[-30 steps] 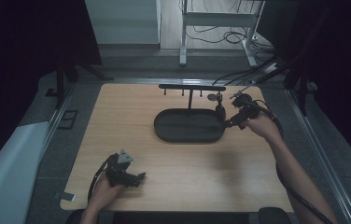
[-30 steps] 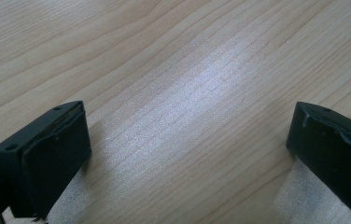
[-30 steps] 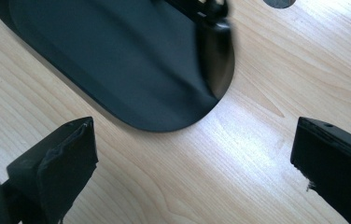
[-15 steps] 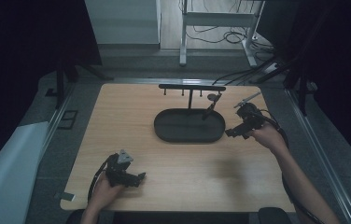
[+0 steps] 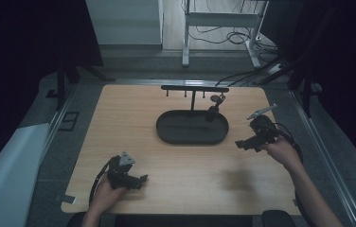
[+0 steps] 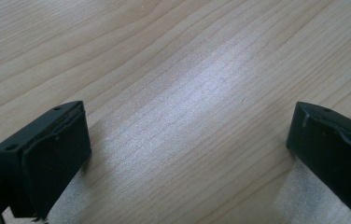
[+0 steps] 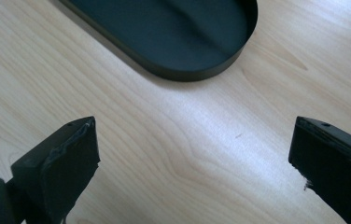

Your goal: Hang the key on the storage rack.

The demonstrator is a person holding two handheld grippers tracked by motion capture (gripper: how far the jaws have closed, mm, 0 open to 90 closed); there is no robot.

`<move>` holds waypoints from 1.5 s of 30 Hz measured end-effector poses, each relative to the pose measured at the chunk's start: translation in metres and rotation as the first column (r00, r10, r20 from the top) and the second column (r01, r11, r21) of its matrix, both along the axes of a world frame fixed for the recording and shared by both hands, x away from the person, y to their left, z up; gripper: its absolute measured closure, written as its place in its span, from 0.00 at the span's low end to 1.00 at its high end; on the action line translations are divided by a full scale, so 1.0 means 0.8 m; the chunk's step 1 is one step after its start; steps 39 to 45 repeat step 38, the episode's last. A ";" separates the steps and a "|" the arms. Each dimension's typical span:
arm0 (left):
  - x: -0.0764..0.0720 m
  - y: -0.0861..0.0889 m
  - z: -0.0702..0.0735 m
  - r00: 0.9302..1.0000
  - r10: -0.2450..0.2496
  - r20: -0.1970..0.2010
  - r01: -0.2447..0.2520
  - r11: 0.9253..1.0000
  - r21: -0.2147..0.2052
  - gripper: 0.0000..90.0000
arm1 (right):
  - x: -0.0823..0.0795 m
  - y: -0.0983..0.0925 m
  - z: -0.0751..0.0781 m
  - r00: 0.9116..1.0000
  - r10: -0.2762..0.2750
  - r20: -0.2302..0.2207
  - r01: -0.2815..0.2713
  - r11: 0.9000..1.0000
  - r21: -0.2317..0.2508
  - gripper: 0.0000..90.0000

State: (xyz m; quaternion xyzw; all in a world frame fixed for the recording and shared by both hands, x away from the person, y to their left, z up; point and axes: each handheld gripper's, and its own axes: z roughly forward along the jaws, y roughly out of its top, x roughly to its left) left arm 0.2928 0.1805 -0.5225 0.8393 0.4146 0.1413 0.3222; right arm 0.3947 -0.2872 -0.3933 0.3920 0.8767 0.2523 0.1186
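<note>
A black oval tray (image 5: 176,137) lies in the middle of the wooden table; its rounded end (image 7: 187,74) shows at the top of the right gripper view. Behind it stands a black rack (image 5: 195,88) with small hooks. A small dark object (image 5: 212,109) hangs from the rack's right end, over the tray; I cannot tell what it is. My right gripper (image 5: 240,143) (image 7: 194,154) is open over bare wood, right of the tray, holding nothing. My left gripper (image 5: 141,179) (image 6: 187,144) is open near the table's front left edge, with only wood between its jaws.
A metal rail (image 5: 318,142) runs along the table's right side and another (image 5: 53,127) along the left. A white sheet (image 5: 5,165) lies off the table at the left. Cables (image 5: 242,33) lie on the floor beyond the far edge.
My right gripper has drawn back from the rack's right end, toward the person and to the right, open and holding nothing. The dark object stays hanging. The left gripper has not moved.
</note>
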 end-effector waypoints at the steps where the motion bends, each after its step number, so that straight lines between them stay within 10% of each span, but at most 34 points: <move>1: 0.000 0.000 0.000 1.000 0.001 0.000 -0.001 1.000 0.000 0.00 | -0.006 -0.002 -0.004 1.000 0.003 0.004 -0.003 1.000 0.005 0.02; 21: 0.000 -0.001 0.000 1.000 0.006 0.002 -0.006 1.000 -0.004 0.00 | -0.061 -0.007 -0.069 0.998 -0.020 0.065 0.019 1.000 0.015 0.03; 34: -0.001 -0.001 -0.001 1.000 0.008 0.003 -0.008 1.000 -0.006 0.00 | -0.083 -0.006 -0.137 0.994 -0.084 0.077 0.072 0.988 0.139 0.03; 45: -0.001 -0.002 -0.001 1.000 0.009 0.004 -0.009 1.000 -0.007 0.00 | -0.084 -0.009 -0.142 0.993 -0.096 0.068 0.085 0.986 0.141 0.04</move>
